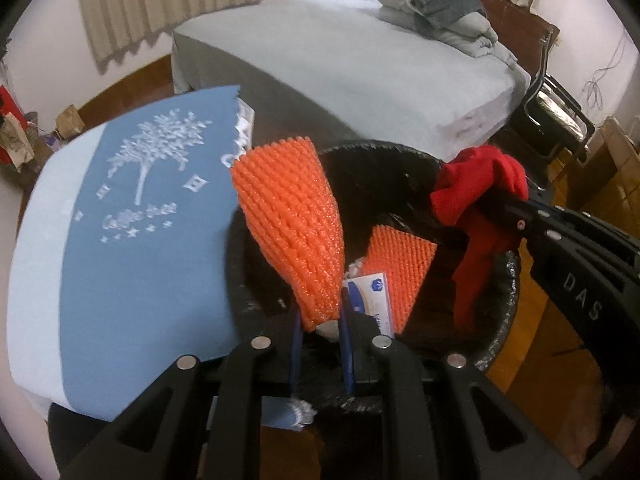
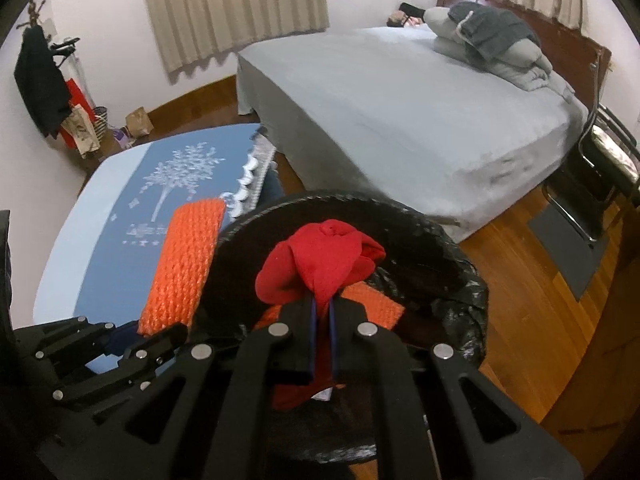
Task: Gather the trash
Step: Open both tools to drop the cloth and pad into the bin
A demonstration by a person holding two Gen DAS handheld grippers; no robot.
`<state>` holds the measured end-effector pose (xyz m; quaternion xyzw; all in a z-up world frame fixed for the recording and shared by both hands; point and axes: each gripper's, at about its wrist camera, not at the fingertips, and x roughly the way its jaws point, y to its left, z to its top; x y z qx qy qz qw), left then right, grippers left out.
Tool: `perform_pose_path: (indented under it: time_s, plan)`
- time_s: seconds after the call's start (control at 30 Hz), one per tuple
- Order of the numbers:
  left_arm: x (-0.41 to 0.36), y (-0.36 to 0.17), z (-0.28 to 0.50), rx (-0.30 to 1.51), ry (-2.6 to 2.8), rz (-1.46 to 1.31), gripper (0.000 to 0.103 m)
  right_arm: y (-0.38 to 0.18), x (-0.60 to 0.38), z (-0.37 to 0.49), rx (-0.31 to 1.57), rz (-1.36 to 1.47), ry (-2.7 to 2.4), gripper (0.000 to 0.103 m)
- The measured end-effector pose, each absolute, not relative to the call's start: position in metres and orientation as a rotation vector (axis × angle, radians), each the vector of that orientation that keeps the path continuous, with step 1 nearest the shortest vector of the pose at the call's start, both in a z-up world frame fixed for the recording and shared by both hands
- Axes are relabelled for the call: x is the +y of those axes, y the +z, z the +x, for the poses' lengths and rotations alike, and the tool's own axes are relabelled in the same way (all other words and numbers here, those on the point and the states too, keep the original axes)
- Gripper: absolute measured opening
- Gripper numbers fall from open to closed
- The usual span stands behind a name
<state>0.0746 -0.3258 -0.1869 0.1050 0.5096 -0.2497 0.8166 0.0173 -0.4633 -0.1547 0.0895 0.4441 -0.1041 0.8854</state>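
A: From the left wrist view, what do we have in our left gripper [image 1: 320, 320]?

B: We hold an orange knobbly foam net sleeve [image 1: 292, 224]. Our fingers [image 1: 297, 340] are narrow, pinching its lower end, and it stands up from them over the near left rim of the round bin lined with a black plastic bag [image 1: 500, 332].

A: And inside the bin?

B: We see a second orange foam net piece [image 1: 396, 268] lying there, with a small white and blue paper packet [image 1: 370, 296] just beside it on its left.

A: To the left?

B: A surface under a blue cloth with a white tree print [image 1: 140, 240] sits just beside the bin. Far behind it is a bed with a grey sheet [image 1: 360, 80] and folded grey bedding [image 1: 440, 12] at its far end.

A: On the right?

B: Our right gripper [image 1: 516, 208] reaches in over the bin's right rim, with a crumpled red cloth [image 1: 476, 196] hanging from its tip into the bin.

A: Now the right wrist view.

B: Our right gripper's [image 2: 323, 308] fingers [image 2: 313, 340] are all but together, clamped on the red cloth [image 2: 320, 268], which bunches above them and trails below, over the bin [image 2: 460, 304]. The orange sleeve [image 2: 184, 264] stands to the left, at the bin's left rim, with the left gripper [image 2: 160, 334] under it at near left. The other orange piece [image 2: 376, 304] shows inside the bin behind our fingers. The blue tree cloth [image 2: 120, 248] lies on the left, the bed [image 2: 400, 120] far behind, and wooden floor [image 2: 520, 280] on the right.
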Motion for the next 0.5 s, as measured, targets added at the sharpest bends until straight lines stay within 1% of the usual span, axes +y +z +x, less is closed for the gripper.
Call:
perform_pose_path:
  time_s: [0.5]
  plan:
    - [-0.375, -0.242, 0.089, 1.170, -0.605, 0.308, 0.018, -0.211, -0.502, 0.051, 1.033, 0.228, -0.222, 0.004]
